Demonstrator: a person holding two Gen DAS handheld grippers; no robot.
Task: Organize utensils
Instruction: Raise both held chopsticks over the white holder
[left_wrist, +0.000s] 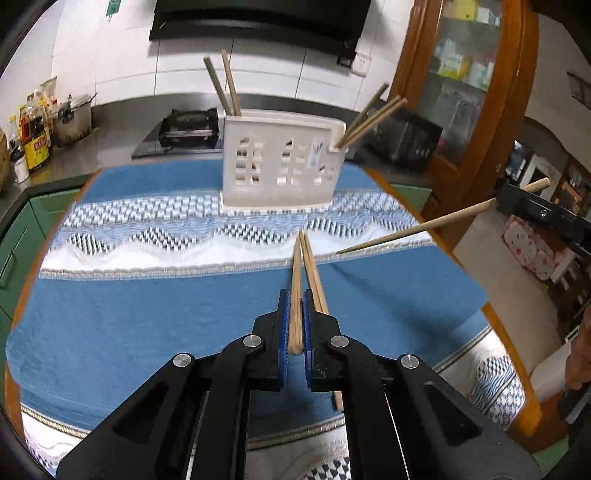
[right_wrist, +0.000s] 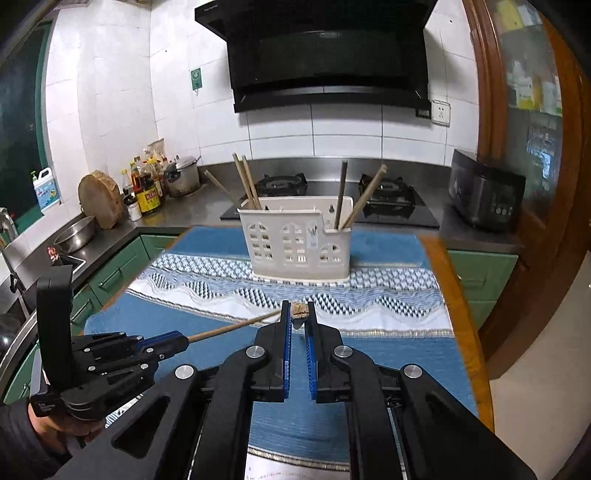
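1. While several chopsticks already stand in the white holder (left_wrist: 280, 162) far across the surface (left_wrist: 110, 295), one chopstick (left_wrist: 295, 295) is clamped in the left tool (left_wrist: 294, 325).
2. Another chopstick (right_wrist: 299, 309) is clamped in the right tool (right_wrist: 299, 321); one loose chopstick (left_wrist: 317, 291) is left lying near.

left claw (left_wrist: 294, 295): clamped | right claw (right_wrist: 299, 308): clamped, angled downward

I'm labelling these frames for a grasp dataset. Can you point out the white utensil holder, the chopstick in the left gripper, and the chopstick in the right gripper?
white utensil holder (right_wrist: 295, 247): right wrist view, front wall.
left gripper's chopstick (left_wrist: 295, 295): left wrist view, mid-shaft.
right gripper's chopstick (left_wrist: 424, 225): left wrist view, mid-shaft.
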